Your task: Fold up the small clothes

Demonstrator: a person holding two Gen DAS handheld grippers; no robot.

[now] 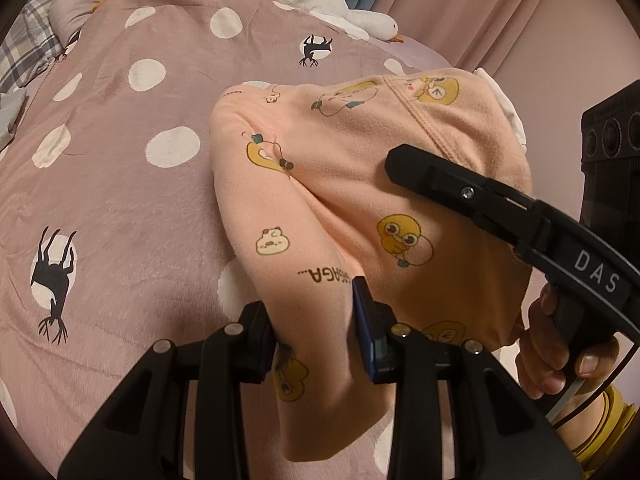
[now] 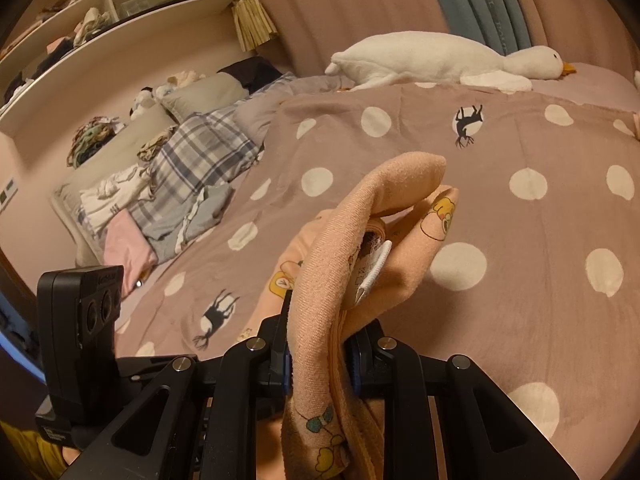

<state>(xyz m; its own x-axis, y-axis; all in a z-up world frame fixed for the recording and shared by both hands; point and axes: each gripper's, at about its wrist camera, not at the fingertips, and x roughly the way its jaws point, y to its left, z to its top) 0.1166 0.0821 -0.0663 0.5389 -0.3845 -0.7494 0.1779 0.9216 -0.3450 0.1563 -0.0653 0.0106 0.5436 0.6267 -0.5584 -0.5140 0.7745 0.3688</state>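
Note:
A small peach garment (image 1: 360,184) printed with yellow ducks hangs lifted above the pink spotted bedspread (image 1: 120,184). My left gripper (image 1: 316,332) is shut on a bunched fold of it at the bottom of the left wrist view. In the right wrist view my right gripper (image 2: 320,364) is shut on another thick edge of the peach garment (image 2: 360,232), where a white label (image 2: 374,266) shows. The right gripper's body (image 1: 480,196) also crosses the left wrist view from the right, with a hand (image 1: 548,352) on its handle.
A white plush goose (image 2: 440,60) lies along the far edge of the bed. Piles of folded and loose clothes (image 2: 168,184) sit at the bed's left by the pillows, under wall shelves (image 2: 120,12). Pink curtains (image 1: 520,20) hang behind the bed.

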